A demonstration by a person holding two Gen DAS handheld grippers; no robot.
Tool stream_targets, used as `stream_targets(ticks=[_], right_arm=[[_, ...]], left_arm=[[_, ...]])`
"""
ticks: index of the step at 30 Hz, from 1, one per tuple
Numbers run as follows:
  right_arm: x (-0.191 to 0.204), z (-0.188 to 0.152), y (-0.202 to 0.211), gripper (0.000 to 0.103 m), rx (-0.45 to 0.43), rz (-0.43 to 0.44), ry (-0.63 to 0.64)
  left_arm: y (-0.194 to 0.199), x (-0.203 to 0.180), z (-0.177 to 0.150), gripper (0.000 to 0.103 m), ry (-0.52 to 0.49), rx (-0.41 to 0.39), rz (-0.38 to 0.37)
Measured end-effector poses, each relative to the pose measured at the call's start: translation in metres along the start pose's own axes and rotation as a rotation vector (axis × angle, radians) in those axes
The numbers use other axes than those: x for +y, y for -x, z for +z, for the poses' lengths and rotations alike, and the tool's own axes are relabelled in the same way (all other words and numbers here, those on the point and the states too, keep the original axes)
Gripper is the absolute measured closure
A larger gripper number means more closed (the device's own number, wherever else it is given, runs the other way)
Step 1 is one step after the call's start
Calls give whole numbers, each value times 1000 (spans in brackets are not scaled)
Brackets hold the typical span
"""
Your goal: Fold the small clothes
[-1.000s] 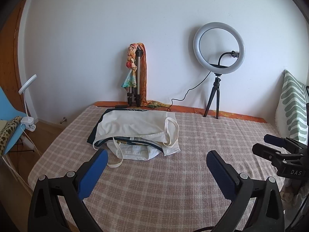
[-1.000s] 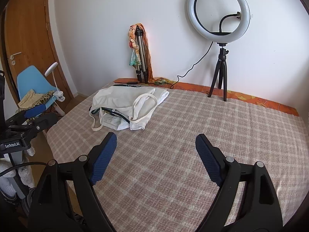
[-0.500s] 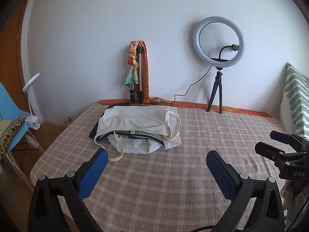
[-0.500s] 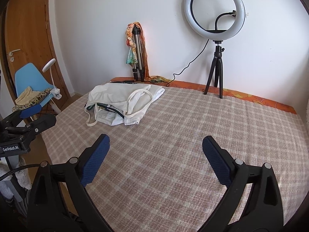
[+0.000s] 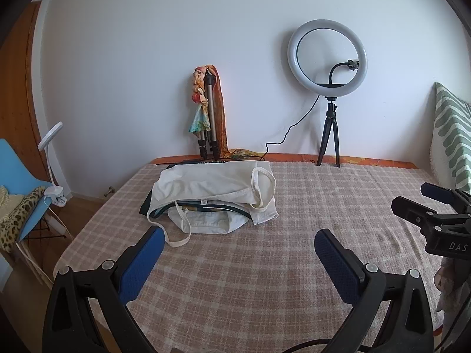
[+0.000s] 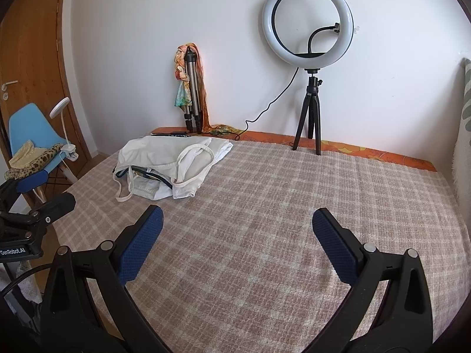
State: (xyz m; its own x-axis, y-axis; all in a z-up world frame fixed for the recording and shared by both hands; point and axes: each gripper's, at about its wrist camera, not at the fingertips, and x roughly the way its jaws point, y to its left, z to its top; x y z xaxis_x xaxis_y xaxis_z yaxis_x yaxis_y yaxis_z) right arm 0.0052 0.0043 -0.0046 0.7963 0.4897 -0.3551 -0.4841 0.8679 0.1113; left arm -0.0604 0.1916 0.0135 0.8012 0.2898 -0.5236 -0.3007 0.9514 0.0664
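Note:
A pile of small clothes [image 5: 215, 194], mostly white with straps and a dark piece underneath, lies on the far left part of the checked bed cover [image 5: 265, 264]. It also shows in the right wrist view [image 6: 167, 164]. My left gripper [image 5: 238, 250] is open and empty, above the cover, a little short of the pile. My right gripper [image 6: 235, 229] is open and empty, to the right of the pile and apart from it. Each gripper shows at the edge of the other's view.
A ring light on a tripod [image 5: 328, 88] and a folded tripod with a scarf [image 5: 207, 117] stand at the wall behind the bed. A blue chair [image 5: 20, 182] with a clip lamp is left of the bed. A green patterned pillow [image 5: 453, 135] is at the right.
Both grippers have drawn back and tilted up a little, so the pile sits lower and farther off in both views. Both stay open and empty. The clothes have not moved.

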Motion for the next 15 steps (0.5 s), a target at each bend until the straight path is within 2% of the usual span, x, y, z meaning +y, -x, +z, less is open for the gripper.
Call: stream_targets(ticks=[15], right_arm=[[8,-1,5,0,-22,-21,37]], left_arm=[[-1,1,-2,0,14,6,13]])
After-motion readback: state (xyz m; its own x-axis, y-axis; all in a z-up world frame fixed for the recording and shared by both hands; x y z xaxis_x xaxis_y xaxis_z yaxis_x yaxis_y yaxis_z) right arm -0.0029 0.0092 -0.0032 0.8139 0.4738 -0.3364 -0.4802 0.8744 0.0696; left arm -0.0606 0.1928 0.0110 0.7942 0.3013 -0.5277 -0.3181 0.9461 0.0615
